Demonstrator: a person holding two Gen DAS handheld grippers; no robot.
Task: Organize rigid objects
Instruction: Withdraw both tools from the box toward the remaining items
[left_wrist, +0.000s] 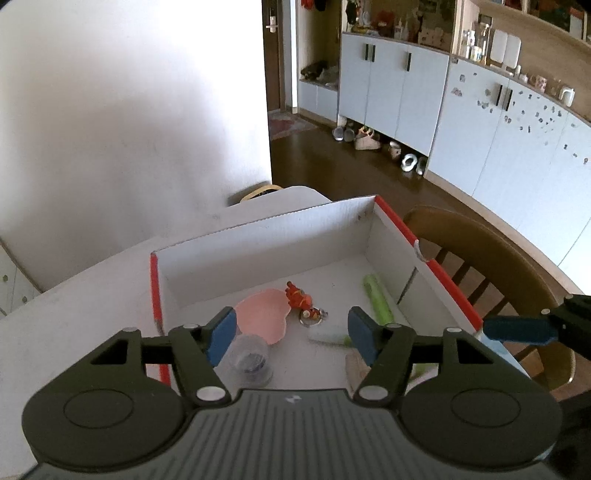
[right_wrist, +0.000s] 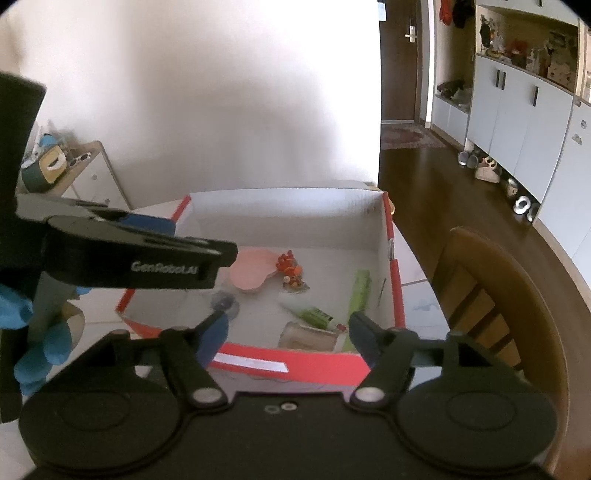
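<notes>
Both my left tongs (left_wrist: 291, 334) and right tongs (right_wrist: 286, 334) hang wide open, empty, over the box (left_wrist: 424, 251); lowering carelessly could catch its near edge.

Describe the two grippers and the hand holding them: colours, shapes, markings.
Both grippers, left and right, are matte black plastic with two round hubs, angled linkage arms joined by silver pivot pins, and blue pads on the fingertips. The left gripper's side, in the right wrist view, carries white "GenRobot.AI" lettering. The hand on it wears a blue glove. No cables show.
</notes>
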